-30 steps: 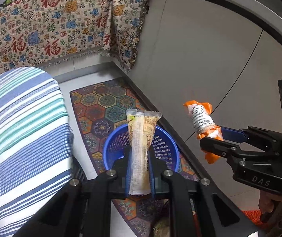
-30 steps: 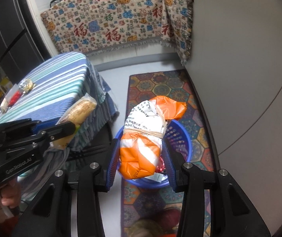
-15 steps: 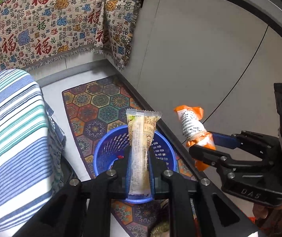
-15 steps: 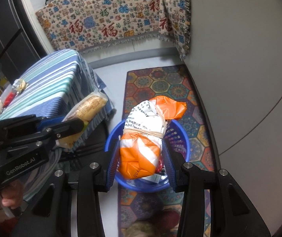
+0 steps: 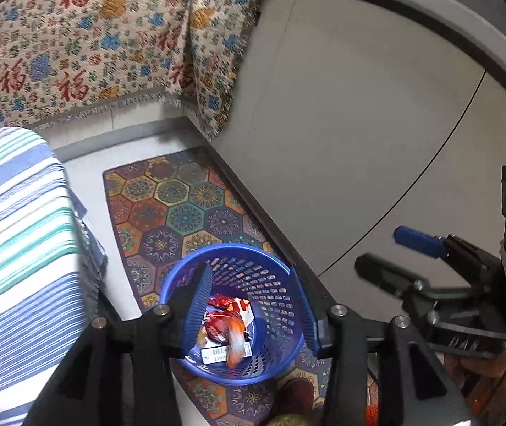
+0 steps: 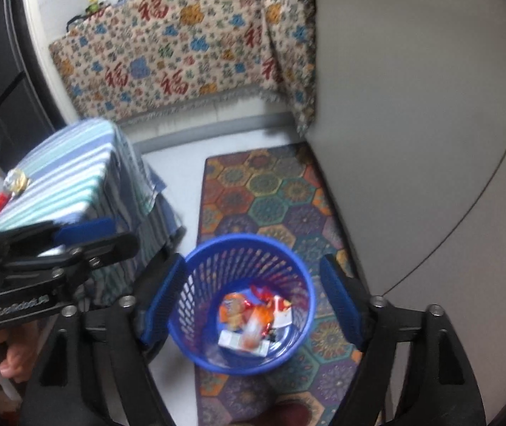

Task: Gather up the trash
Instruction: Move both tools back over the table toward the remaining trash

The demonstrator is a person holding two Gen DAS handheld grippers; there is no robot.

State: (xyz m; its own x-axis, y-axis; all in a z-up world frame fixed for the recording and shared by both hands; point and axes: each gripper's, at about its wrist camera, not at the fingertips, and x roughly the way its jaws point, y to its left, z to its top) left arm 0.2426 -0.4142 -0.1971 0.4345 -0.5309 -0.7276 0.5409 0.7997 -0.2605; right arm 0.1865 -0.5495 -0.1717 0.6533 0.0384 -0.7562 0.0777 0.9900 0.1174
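1. Left wrist view: the left claw [image 5: 251,307] stands apart with nothing between its fingers, directly over the blue basket [image 5: 281,362]; its jaws have just been opening.
2. The right claw [image 6: 253,301] is likewise apart and bare, jaws just opened.
3. Dropped wrappers [image 6: 253,323] lie in the basket.
4. Remaining trash [image 6: 13,181] sits on the striped bench [image 6: 72,167], toward the left claw's side, so that hand is likely nearer.

A hexagon-patterned rug [image 5: 189,209] on the floor — beside it a striped-cloth table [image 6: 65,174], patterned throw [image 5: 104,46] behind.
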